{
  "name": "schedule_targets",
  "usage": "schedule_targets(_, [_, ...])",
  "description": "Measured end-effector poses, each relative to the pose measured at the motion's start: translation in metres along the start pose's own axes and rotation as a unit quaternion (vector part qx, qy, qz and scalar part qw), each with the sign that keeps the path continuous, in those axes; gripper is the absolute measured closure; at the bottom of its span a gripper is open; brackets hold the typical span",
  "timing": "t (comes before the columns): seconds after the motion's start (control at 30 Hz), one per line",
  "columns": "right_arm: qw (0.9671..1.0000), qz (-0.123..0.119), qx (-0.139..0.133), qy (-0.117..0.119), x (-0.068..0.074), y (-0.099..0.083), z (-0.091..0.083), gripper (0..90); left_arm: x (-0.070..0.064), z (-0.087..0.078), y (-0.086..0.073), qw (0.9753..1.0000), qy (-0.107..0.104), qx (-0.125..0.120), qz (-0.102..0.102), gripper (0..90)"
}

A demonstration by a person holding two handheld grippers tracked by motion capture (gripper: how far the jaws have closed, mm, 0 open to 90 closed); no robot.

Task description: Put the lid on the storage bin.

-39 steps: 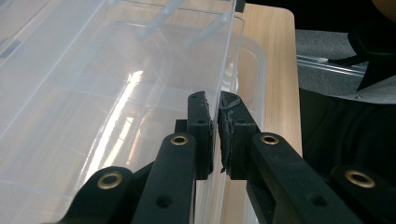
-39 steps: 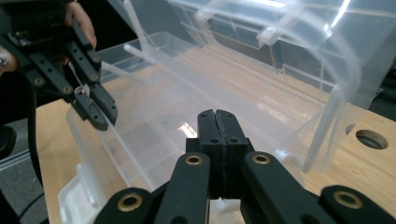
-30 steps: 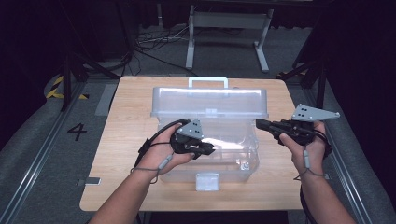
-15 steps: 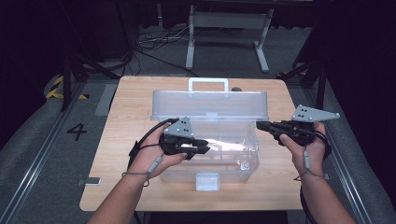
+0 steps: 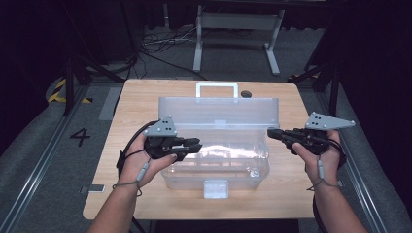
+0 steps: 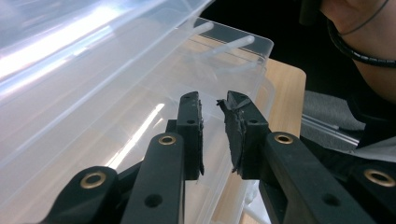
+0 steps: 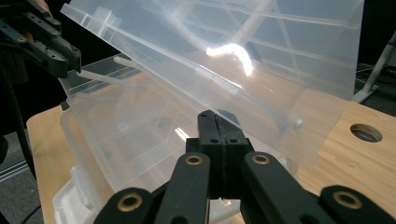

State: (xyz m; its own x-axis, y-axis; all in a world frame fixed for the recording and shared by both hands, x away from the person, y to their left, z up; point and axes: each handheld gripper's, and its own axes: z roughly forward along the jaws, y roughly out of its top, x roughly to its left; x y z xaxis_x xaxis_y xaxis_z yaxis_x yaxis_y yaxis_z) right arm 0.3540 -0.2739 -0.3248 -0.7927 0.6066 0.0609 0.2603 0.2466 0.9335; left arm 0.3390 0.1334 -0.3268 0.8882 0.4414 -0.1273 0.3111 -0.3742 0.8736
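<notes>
Clear plastic box (image 5: pixel 216 162) sits mid-table on the wooden table (image 5: pixel 136 102), its lid (image 5: pixel 218 111) raised and leaning toward the far side, white handle (image 5: pixel 216 89) at the lid's far edge, latch tab (image 5: pixel 215 188) on the near wall. Left gripper (image 5: pixel 194 144) held over the box's left end, jaws spread with a narrow gap, nothing between them. Right gripper (image 5: pixel 272 133) at the box's right end beside the lid, jaws pressed together; cannot tell if it touches the plastic. A round hole (image 7: pixel 365 132) shows in the tabletop beyond the lid.
</notes>
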Motion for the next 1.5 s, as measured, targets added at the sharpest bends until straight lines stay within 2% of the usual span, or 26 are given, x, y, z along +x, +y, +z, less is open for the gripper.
schedule_targets(0.1, [1.0, -0.002, 0.0, 0.0, 0.001, -0.001, 0.0, 90.0, 0.003, -0.003, -0.004, 0.9999, 0.007, -0.006, -0.01, 78.3])
schedule_targets(0.27, [1.0, 0.001, -0.001, 0.002, 0.002, -0.004, -0.002, 90.0, 0.01, -0.013, -0.011, 0.9992, 0.036, 0.0, -0.019, 82.5])
schedule_targets(0.43, [1.0, 0.001, -0.003, 0.004, 0.003, -0.006, -0.004, 90.0, 0.017, -0.021, -0.019, 0.9975, 0.06, -0.001, -0.039, 87.5])
schedule_targets(0.57, [1.0, 0.001, -0.002, 0.004, 0.003, -0.007, -0.006, 90.0, 0.023, -0.027, -0.026, 0.9953, 0.073, -0.012, -0.062, 89.1])
schedule_targets(0.7, [1.0, 0.0, 0.002, 0.006, 0.004, -0.009, -0.006, 90.0, 0.027, -0.03, -0.031, 0.9929, 0.093, -0.016, -0.073, 89.5])
schedule_targets(0.77, [1.0, -0.003, 0.005, 0.007, 0.005, -0.009, -0.007, 90.0, 0.029, -0.032, -0.032, 0.9919, 0.092, -0.02, -0.085, 89.6])
schedule_targets(0.9, [0.9999, -0.004, 0.016, 0.005, 0.005, -0.012, -0.007, 90.0, 0.033, -0.034, -0.035, 0.9891, 0.103, -0.023, -0.103, 89.7])
schedule_targets(1.0, [0.9998, -0.003, 0.018, 0.006, 0.004, -0.014, -0.007, 90.0, 0.033, -0.035, -0.035, 0.9883, 0.107, -0.027, -0.105, 89.7])
schedule_targets(1.5, [0.9997, 0.0, 0.021, 0.009, 0.005, -0.014, -0.009, 90.0, 0.033, -0.038, -0.035, 0.9892, 0.105, -0.025, -0.1, 89.7])
